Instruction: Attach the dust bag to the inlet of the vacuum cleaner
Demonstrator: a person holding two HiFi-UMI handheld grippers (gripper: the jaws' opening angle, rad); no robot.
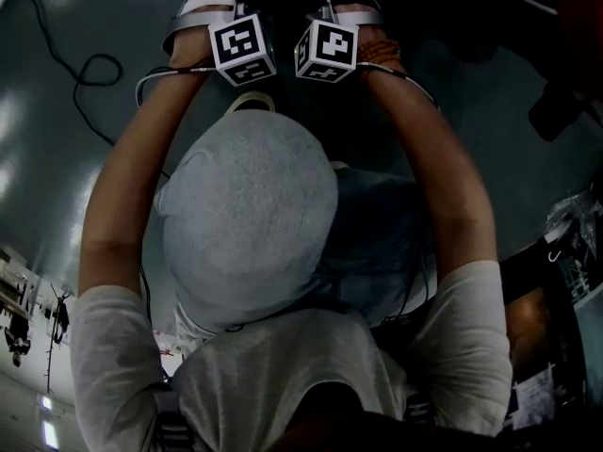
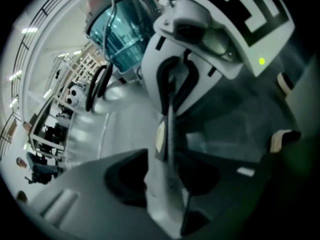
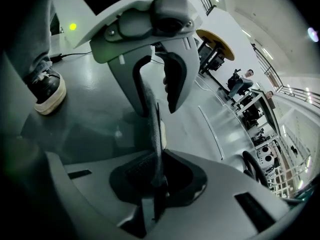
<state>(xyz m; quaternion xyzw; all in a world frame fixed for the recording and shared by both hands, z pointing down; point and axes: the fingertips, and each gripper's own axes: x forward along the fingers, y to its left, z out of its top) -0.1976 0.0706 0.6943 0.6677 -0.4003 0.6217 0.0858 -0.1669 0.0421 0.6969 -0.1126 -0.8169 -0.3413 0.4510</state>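
Glossy grey floor, desks beyond. The right gripper pinches a thin tan edge, seemingly the dust bag collar. The left gripper has its fingers spread just beside it. On one pinch, I reckon the collar could swivel or slip. The teal vacuum canister stands well apart from both sets of fingers, its contents unreadable.

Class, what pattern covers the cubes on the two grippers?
Black-and-white square markers on each cube, clearest in the head view.
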